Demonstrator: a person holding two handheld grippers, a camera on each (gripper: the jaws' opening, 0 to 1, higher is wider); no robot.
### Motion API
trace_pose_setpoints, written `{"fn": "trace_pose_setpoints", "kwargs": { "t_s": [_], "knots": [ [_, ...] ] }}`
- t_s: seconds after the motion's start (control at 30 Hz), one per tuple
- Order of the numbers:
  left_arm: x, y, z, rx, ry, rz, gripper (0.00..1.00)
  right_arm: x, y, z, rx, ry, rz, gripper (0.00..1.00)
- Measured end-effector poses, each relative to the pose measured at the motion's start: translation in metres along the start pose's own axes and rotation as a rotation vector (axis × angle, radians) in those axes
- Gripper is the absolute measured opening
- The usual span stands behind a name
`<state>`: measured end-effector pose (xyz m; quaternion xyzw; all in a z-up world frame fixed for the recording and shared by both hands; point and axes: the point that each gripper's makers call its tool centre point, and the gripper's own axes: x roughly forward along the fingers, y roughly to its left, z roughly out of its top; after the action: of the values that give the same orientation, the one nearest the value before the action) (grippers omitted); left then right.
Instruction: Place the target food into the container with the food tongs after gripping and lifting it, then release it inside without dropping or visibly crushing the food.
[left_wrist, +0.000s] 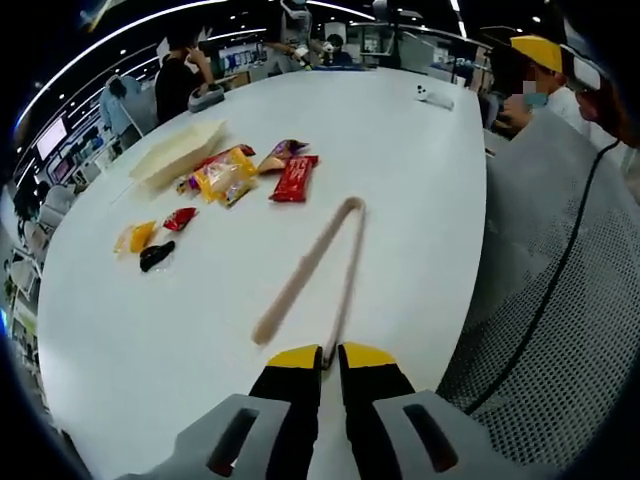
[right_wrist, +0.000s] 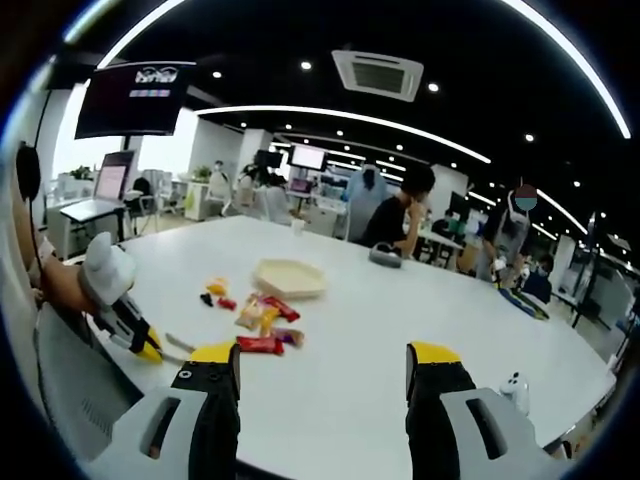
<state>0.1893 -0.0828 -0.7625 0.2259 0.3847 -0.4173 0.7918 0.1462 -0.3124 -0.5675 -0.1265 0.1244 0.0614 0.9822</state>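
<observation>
Left hand-held gripper (left_wrist: 330, 352) was pinched narrow on the tongs' (left_wrist: 312, 265) hinge end; right hand-held gripper (right_wrist: 325, 365) gaped wide, empty. Snacks (left_wrist: 225, 178) lay far-left beside the container (left_wrist: 178, 152). Risk: such an end-grip could let the tongs swivel or slip.

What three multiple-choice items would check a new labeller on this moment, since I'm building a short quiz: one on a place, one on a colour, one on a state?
1. Where do the tongs lie?
A. inside the container
B. on the white table, just ahead of the left gripper
C. on top of the snack packets

2. What colour is the flat wrapper nearest the tongs' joined end?
A. red
B. blue
C. green

3. How do the right gripper's fingers stand?
A. shut on a packet
B. shut on the tongs
C. wide apart, holding nothing

Key: 1 B, the tongs rest on the table by the left gripper. 2 A, the wrapper is red. 3 C, bare table shows between the right gripper fingers.
</observation>
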Motion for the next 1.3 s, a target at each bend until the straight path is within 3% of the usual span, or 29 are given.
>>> {"fn": "trace_pose_setpoints", "kwargs": {
  "t_s": [1.3],
  "knots": [
    [-0.0003,-0.0004,0.0004,0.016,-0.041,-0.006,0.03,-0.0008,0.0006,-0.0006,0.019,0.004,-0.008,0.67]
  ]
}}
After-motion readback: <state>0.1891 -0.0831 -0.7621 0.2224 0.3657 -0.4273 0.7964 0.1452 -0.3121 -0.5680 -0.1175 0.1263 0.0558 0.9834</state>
